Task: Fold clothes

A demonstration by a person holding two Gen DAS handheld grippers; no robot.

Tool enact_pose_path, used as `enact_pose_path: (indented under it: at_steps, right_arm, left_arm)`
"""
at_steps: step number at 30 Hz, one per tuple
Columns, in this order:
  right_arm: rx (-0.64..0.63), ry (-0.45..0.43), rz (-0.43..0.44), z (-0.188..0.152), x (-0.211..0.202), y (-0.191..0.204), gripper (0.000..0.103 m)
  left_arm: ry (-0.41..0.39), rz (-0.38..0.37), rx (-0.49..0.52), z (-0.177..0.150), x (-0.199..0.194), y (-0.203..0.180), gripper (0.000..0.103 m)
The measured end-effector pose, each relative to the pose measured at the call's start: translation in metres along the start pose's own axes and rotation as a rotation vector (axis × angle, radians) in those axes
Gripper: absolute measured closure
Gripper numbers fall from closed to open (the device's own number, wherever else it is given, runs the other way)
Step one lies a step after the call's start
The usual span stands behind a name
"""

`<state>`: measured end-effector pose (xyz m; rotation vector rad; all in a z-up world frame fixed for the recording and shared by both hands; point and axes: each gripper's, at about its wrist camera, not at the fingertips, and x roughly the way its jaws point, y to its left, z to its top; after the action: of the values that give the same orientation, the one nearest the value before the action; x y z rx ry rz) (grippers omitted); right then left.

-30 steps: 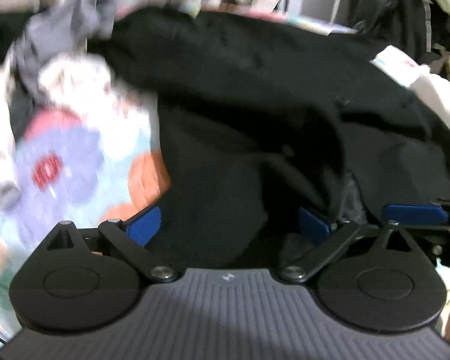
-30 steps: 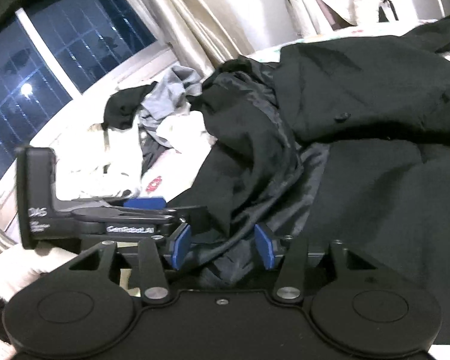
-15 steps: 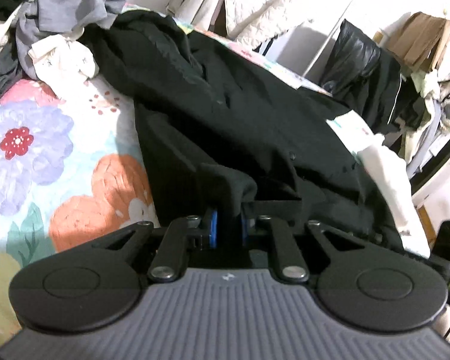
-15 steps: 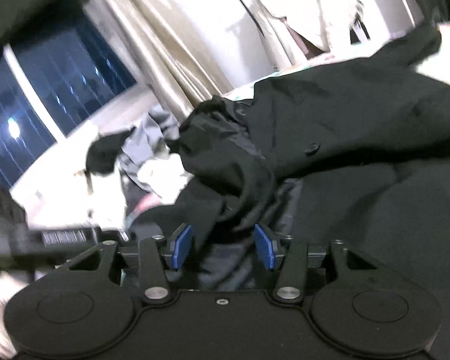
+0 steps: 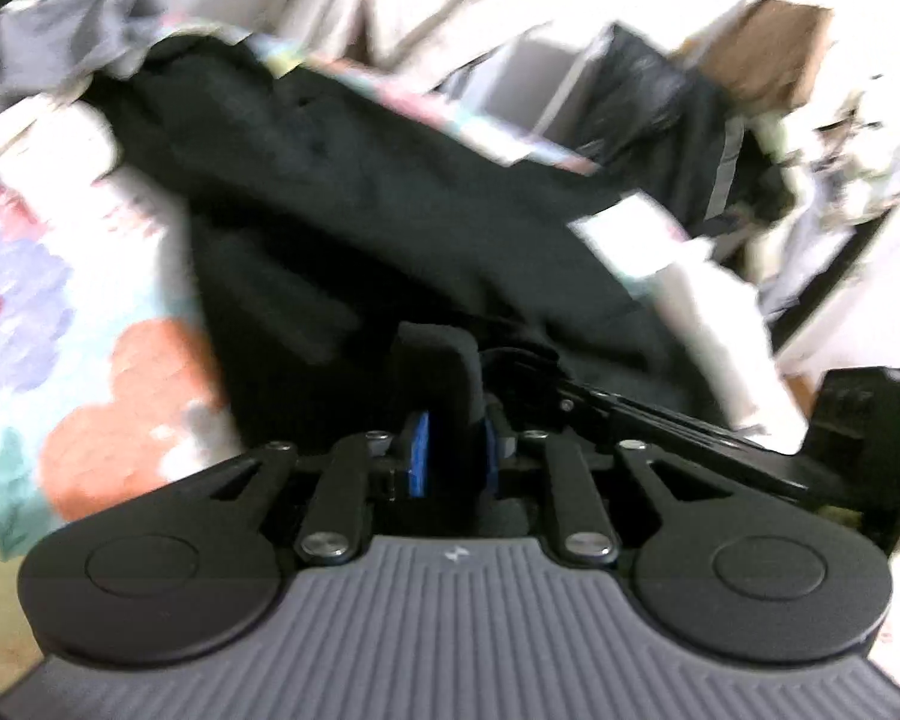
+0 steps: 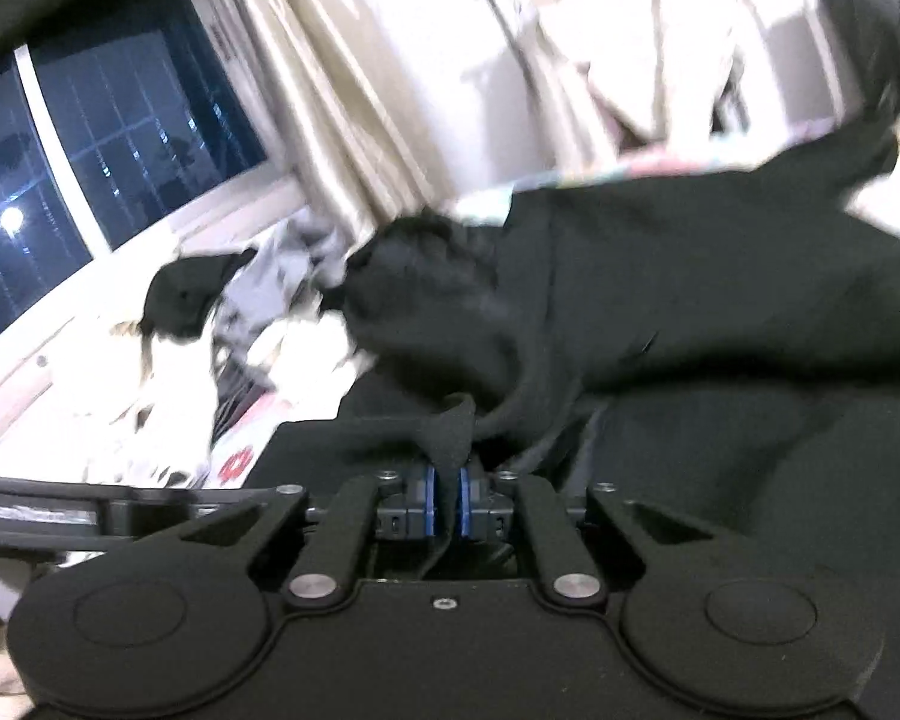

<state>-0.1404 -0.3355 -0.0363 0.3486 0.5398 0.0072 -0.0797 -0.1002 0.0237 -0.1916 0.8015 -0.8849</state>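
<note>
A bed spread with a floral-printed sheet in pink, orange and lilac (image 5: pixel 60 324) carries a large black coat of thick, matte woollen cloth (image 5: pixel 342 210), sprawled across the mattress from the pillow end toward a pale folded white cloth (image 5: pixel 708 300) at its far side. A heap of crumpled grey and white garments (image 6: pixel 282 312) lies beyond it, under the night-dark window (image 6: pixel 120 138). The coat looks heavy and limp, likely to sag and drag rather than slide; its hems and edges seem the surest places to take hold. The left gripper (image 5: pixel 453 456) is clamped on a thick fold of the coat's edge, blue pads pressed either side. The right gripper (image 6: pixel 447 501) pinches a thinner ridge of the same black cloth, jaws nearly together.
</note>
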Motion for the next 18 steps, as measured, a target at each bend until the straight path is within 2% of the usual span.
enact_pose_path:
  at_steps: [2,4,6,8,11,13,18]
  right_arm:
    - [-0.076,-0.027,-0.076,0.012,-0.014,0.000,0.094]
    - [-0.100,-0.029,-0.134,0.020,-0.023,-0.006,0.094]
    - [-0.099,-0.007,-0.204,0.024,-0.027,-0.018,0.095]
    - [-0.073,0.026,-0.261,0.025,-0.027,-0.034,0.095]
    - [0.008,0.078,-0.291,0.018,-0.017,-0.057,0.095]
    - [0.031,0.099,-0.303,0.012,-0.012,-0.062,0.095]
    - [-0.009,0.094,-0.306,0.012,-0.006,-0.054,0.094]
  left_arm:
    - [-0.036,-0.074,0.023,0.003,-0.009,-0.008,0.080]
    - [-0.062,-0.118,0.037,0.003,-0.014,-0.015,0.061]
    - [-0.074,-0.130,0.066,0.001,-0.015,-0.020,0.051]
    - [-0.062,-0.112,0.102,-0.003,-0.009,-0.024,0.045]
    - [-0.023,-0.079,0.137,-0.012,0.008,-0.026,0.038]
    - [0.021,-0.067,0.123,-0.016,0.022,-0.024,0.032]
    - [0.167,0.051,0.185,-0.029,0.060,-0.027,0.031]
